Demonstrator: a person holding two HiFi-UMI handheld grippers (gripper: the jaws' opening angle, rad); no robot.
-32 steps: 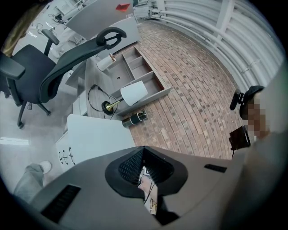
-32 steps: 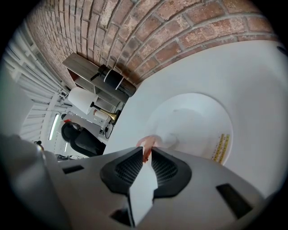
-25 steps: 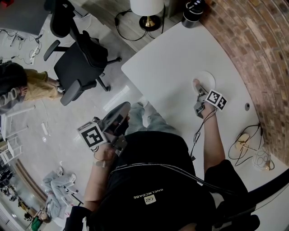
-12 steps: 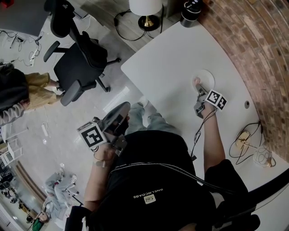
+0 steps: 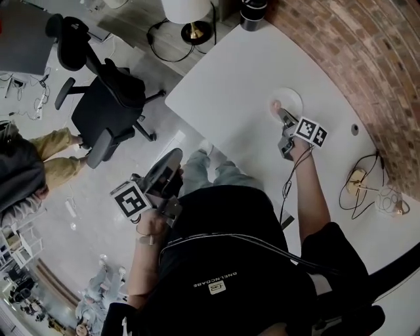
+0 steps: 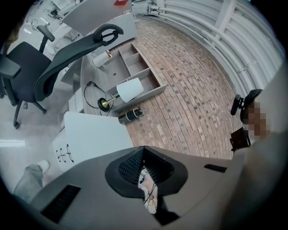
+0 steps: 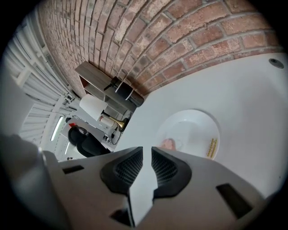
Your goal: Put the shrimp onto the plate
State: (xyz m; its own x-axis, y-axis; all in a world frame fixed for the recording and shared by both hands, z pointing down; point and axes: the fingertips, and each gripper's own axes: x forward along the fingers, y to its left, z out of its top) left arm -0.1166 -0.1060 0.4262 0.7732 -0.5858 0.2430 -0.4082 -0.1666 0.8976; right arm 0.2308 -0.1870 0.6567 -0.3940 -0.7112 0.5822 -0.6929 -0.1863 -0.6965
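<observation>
Toward the surface's (image 5: 223,79) edge along the brick wall (image 5: 354,46), the plate (image 5: 293,98) lay white on white. The shrimp (image 5: 276,105) rested pink on the plate, right at the rim on the side away from the wall.

The right tool (image 5: 282,115) was held low over the surface just beside the plate, its tips aimed at the shrimp and stopping just short of it. In the right gripper view its jaws stood a narrow gap apart. Nothing was between them, and only bare surface showed through the gap. The shrimp peeked out just past the tips.

The left tool (image 5: 172,161) was well apart from all this, off the surface past its near edge, held at the person's side above the floor. In the left gripper view its jaws were pressed together at the tips and gripped nothing.

A dark cylinder (image 5: 252,13) stood at the far corner by the wall. Beyond that corner a lamp (image 5: 187,10) with a white shade stood on the floor. A small round hole (image 5: 355,129) sat near the wall-side edge, and loose cables (image 5: 361,187) lay further along that edge. A black chair (image 5: 105,108) stood on the floor off the open edge, with another person (image 5: 26,167) partly in view beyond it.
</observation>
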